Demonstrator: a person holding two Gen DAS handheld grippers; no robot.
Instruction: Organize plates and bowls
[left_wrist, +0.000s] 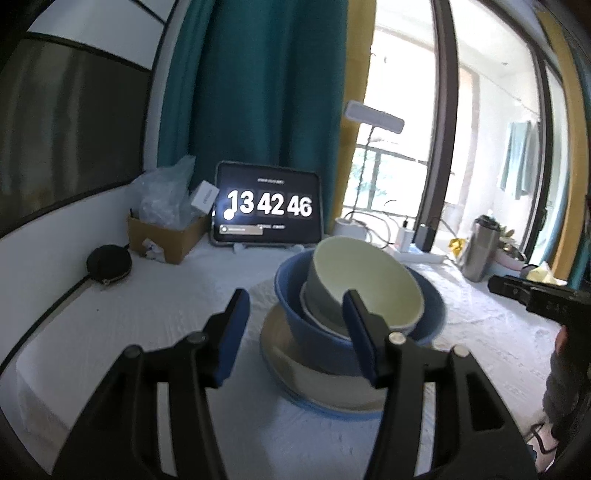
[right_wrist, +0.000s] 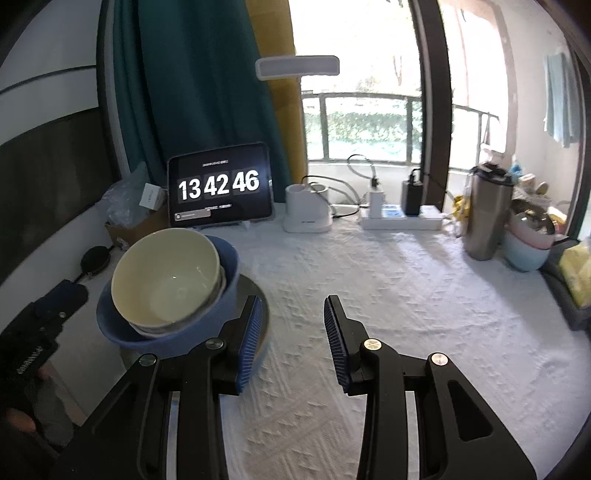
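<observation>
**Two empty grippers, one leaning stack**

Both grippers stand with fingers spread and nothing between them. The left gripper (left_wrist: 295, 332) faces the stack directly, its right pad in front of the near rim; the right gripper (right_wrist: 291, 339) sits over bare tablecloth (right_wrist: 406, 295) just to the stack's right.

The dishes are gathered toward the left side of the table: a cream bowl (right_wrist: 166, 277) nested on a smaller pale bowl (left_wrist: 317, 314), both inside a blue bowl (left_wrist: 295, 321), which rests on a grey plate (left_wrist: 295, 369). A blue edge under that plate may be a second plate, though the view is too blurred there to be sure. The cream bowl tilts noticeably toward the camera side instead of sitting level.

The stacking looks nearly done, so the step in hand appears to be seating that top bowl properly. To do it well, bring one finger inside the cream rim and one outside on the raised side, close gently, lift only enough to free it, centre it and lower it flat. The other gripper would help by steadying the blue bowl's wall, since smooth glazed dishes could slide on one another and the cloth offers a soft, uneven base. Keep clear of the tablet clock (right_wrist: 220, 184) behind.
</observation>
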